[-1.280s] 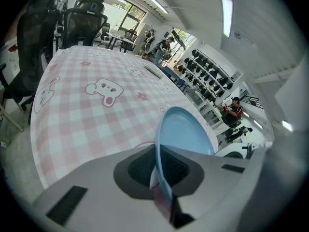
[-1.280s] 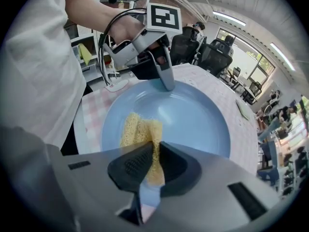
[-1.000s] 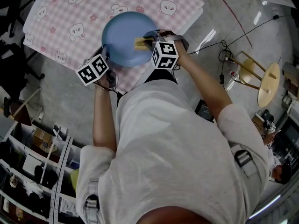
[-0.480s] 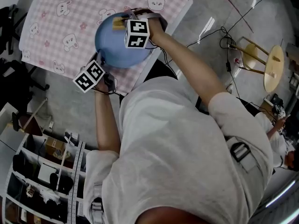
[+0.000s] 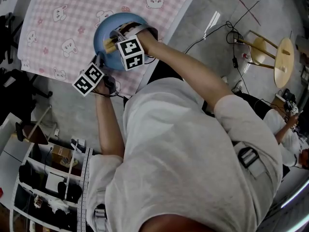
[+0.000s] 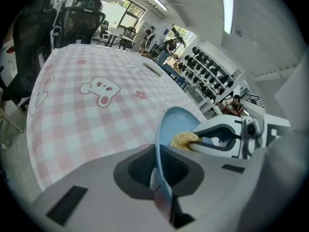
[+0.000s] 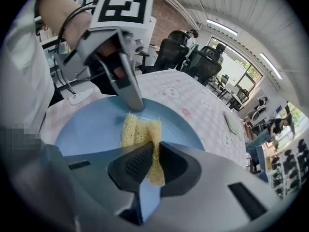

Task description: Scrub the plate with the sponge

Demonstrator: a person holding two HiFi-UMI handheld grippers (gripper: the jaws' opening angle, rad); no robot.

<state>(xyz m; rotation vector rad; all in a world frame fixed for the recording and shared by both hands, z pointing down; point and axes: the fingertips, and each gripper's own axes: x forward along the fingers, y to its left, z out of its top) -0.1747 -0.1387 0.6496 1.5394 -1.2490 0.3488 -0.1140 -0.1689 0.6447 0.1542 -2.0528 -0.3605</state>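
Plate point(image 5: 102, 38): blue, lay on the pink checked cloth point(image 5: 58, 25) close to the cloth's near edge, just in from the person's body.
Left gripper point(image 6: 161, 180): jaws narrow, clamped on the plate's near rim; the rim ran straight through the gap between the pads.
Right gripper point(image 7: 152, 161): jaws closed on the sponge point(image 7: 140, 129), reaching over the plate from its right side.
Sponge: yellow, pinched at one end, its free end pressed on the plate's inner face near the left gripper's fingers point(image 7: 131, 94).
Gap between grippers: small; the right gripper's tip sat just beside the left gripper over the near half of the plate.
Plate's far rim: uncovered, with bare cloth beyond it.
Cloth edges: the near edge ran just below the left gripper's marker cube point(image 5: 89, 79); the right edge dropped off to the floor point(image 5: 212, 13) just beside the plate.
Open room: wide bare cloth to the left and far side of the plate; one small flat thing point(image 6: 152, 68) lay well apart at the far end.
Floor clutter: cables point(image 5: 231, 40) and a wooden stool point(image 5: 282, 69) to the right, shelves point(image 5: 43, 178) at lower left, all well apart from the plate.
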